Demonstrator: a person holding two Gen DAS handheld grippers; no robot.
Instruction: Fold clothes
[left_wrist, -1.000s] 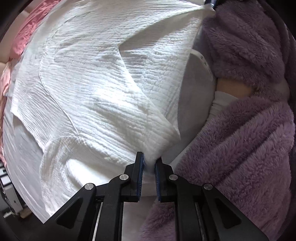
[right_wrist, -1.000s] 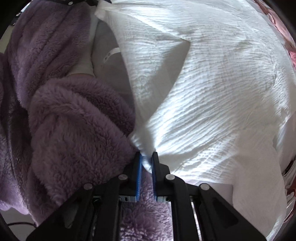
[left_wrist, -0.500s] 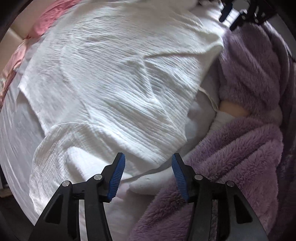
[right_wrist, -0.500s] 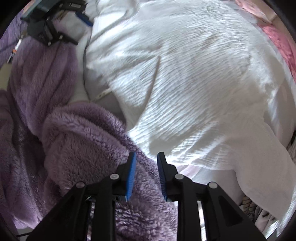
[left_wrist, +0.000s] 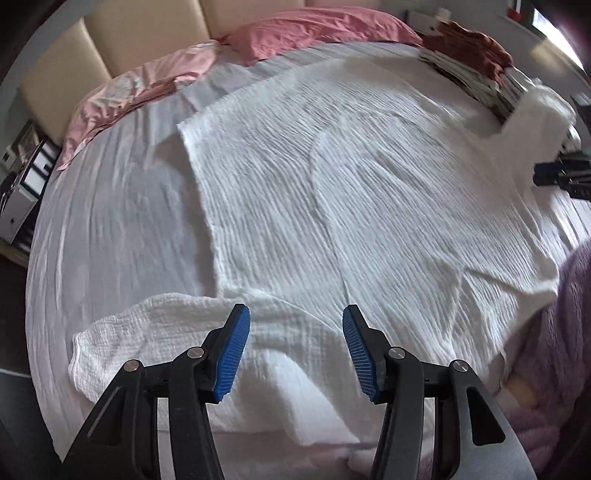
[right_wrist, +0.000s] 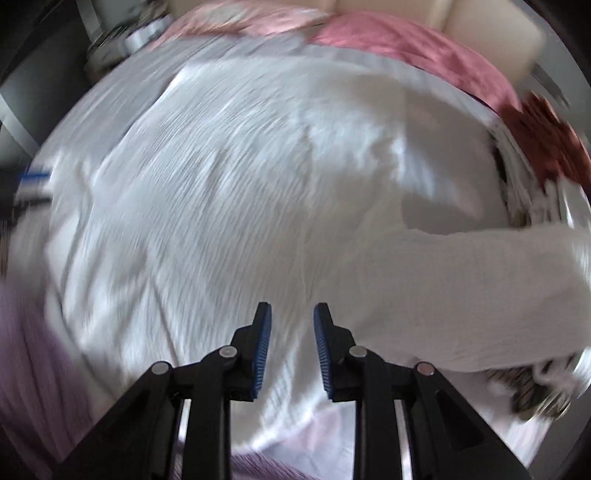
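Observation:
A white crinkled garment (left_wrist: 332, 192) lies spread flat on the bed, one sleeve (left_wrist: 155, 325) out to the near left and the other sleeve (left_wrist: 535, 122) at the far right. My left gripper (left_wrist: 295, 343) is open and empty, just above the garment's near hem. In the right wrist view, which is motion-blurred, the same garment (right_wrist: 229, 206) fills the frame with a sleeve (right_wrist: 480, 291) stretching right. My right gripper (right_wrist: 291, 347) is open and empty above the near edge; it also shows at the right edge of the left wrist view (left_wrist: 561, 177).
A grey-white bed sheet (left_wrist: 110, 221) lies under the garment. Pink pillows (left_wrist: 303, 33) lie against the beige headboard. A stack of folded clothes (left_wrist: 476, 62) topped by a rust-red piece sits at the far right. Purple fleece (left_wrist: 554, 332) borders the near right edge.
Both grippers were shut on the garment's near edge one second ago, then opened and let it drop flat. Both have since pulled back and up, so the whole bed shows.

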